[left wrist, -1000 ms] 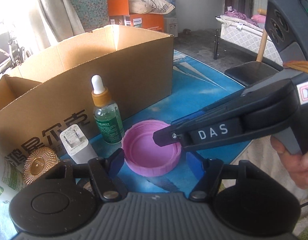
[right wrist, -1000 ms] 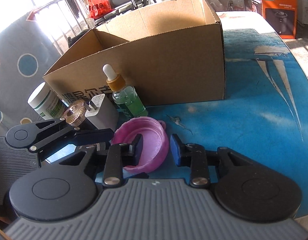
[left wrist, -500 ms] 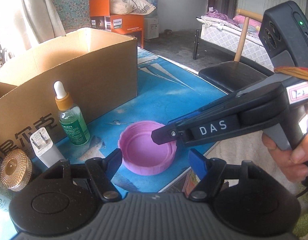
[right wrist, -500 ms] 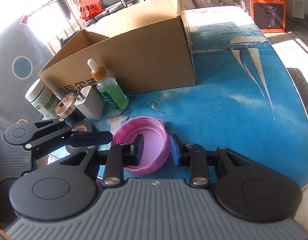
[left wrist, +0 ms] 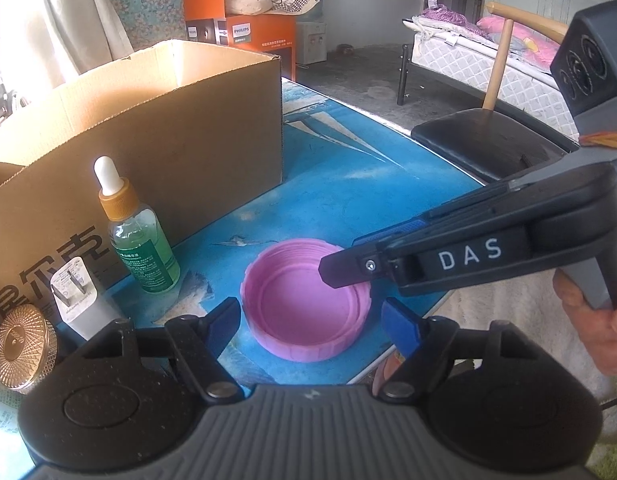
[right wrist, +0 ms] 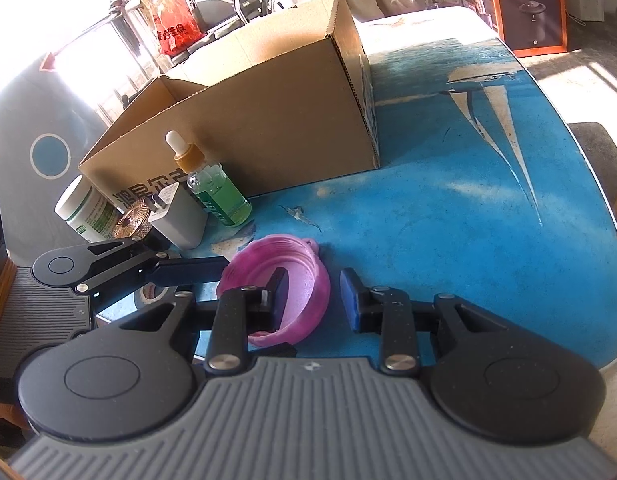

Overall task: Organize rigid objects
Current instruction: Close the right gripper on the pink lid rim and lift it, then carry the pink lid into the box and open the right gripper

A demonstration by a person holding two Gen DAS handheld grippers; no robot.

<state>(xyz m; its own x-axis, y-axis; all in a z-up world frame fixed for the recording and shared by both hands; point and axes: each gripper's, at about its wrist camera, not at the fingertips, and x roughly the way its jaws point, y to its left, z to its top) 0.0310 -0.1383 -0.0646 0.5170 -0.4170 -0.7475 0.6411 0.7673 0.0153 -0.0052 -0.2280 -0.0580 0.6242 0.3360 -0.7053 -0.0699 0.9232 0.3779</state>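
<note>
A pink jar lid [left wrist: 304,304] lies upside down on the blue table, also in the right wrist view [right wrist: 292,280]. My left gripper [left wrist: 312,320] is open with the lid between its blue-padded fingers. My right gripper [right wrist: 314,296] is open; one finger is inside the lid, the other outside its rim, and it reaches in from the right in the left wrist view [left wrist: 340,272]. A green dropper bottle [left wrist: 136,240], a white charger [left wrist: 78,300] and a gold cap [left wrist: 20,344] stand beside an open cardboard box [left wrist: 148,128].
A white green-labelled jar [right wrist: 88,212] stands left of the box. The table's front edge [left wrist: 412,328] runs just right of the lid. A black chair [left wrist: 480,144] and a bed stand beyond the table. An orange Philips box [right wrist: 528,4] sits behind.
Both grippers stay around the pink lid. The views have shifted, first back from the box, then closer again. The right gripper's jaws have opened wider.
</note>
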